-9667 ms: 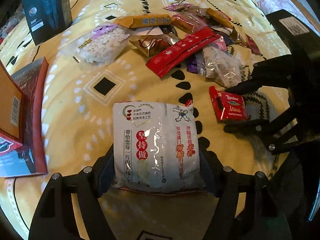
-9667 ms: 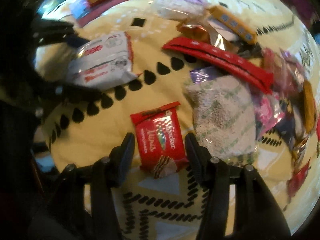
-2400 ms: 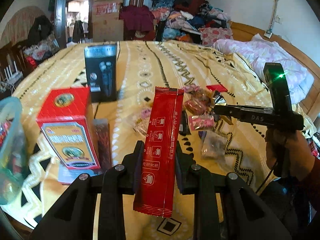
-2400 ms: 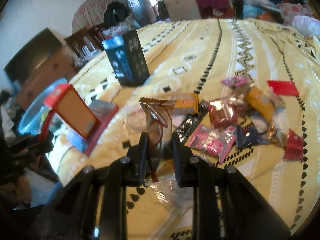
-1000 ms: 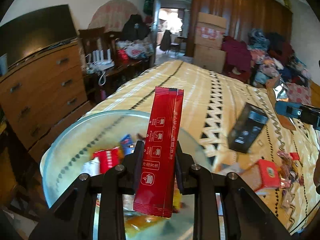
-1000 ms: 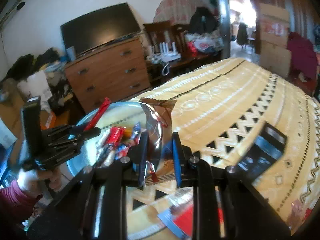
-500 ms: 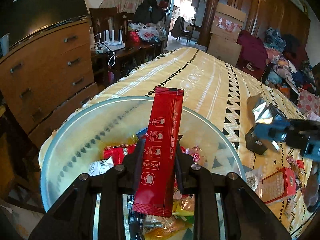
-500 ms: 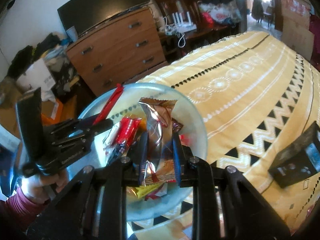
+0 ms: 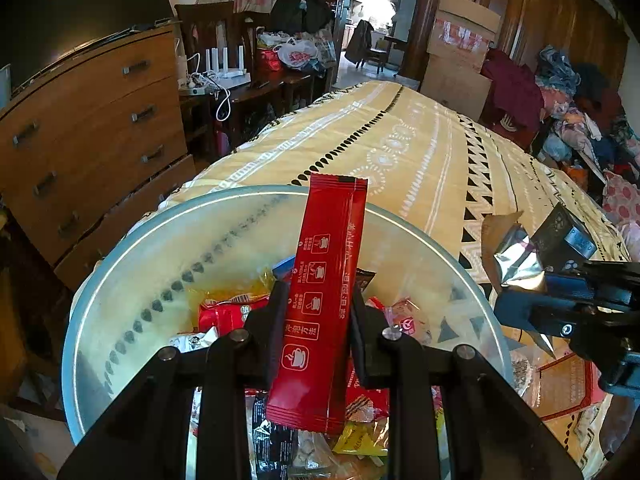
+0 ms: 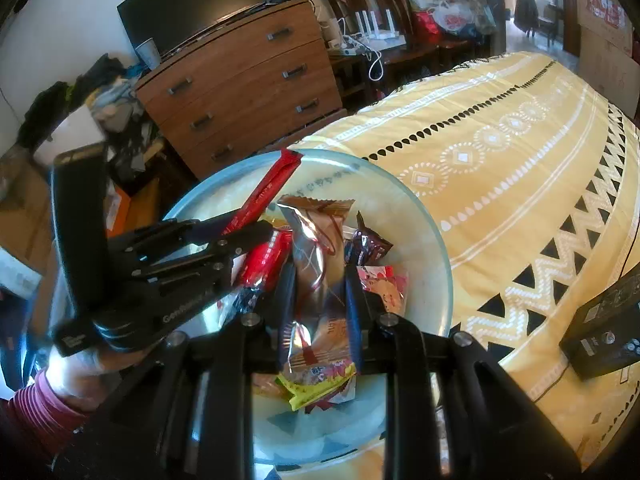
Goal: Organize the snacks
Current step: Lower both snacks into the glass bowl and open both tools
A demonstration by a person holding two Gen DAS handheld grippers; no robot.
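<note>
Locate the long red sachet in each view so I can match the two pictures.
Left wrist view: the red sachet stands upright at centre, clamped in the left tongs.
Right wrist view: the same sachet slants at upper left of centre, seen edge-on, over the bowl.
Shared landmark: the clear bowl of snacks beneath both tongs.

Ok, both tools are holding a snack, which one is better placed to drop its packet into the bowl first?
Probably left: its tool holds the red sachet over the middle of the bowl; the right tool's foil packet sits near the rim.
</note>
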